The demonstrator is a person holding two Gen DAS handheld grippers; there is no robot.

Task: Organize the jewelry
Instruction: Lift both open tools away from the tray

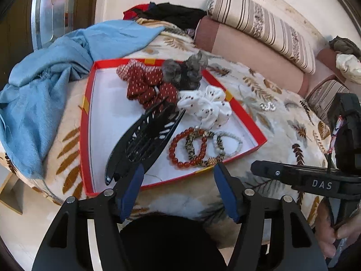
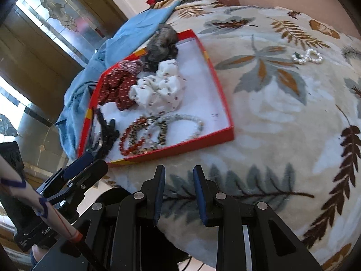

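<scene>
Grippers: the left gripper (image 1: 179, 176) hangs at the near edge of the red box (image 1: 246, 122), fingers wide apart, holding nothing. The right gripper (image 2: 178, 178) is over the blanket (image 2: 270, 117), just this side of the box, fingers a little apart, holding nothing.
Clip: the black clip (image 1: 144, 140) lies in the box, its tip just past the left finger. A bump could knock it out.
Bracelets: the red beads (image 1: 188, 148), a striped band and a pale one overlap in the near corner of the box. Grabbing one may drag the others.
Scrunchies: red, white and grey ones fill the back of the box.
Pearls: the pearl piece (image 2: 308, 56) lies on the blanket, well past the box. It is small and sinks into the fluff, so fingers may pinch blanket instead.
</scene>
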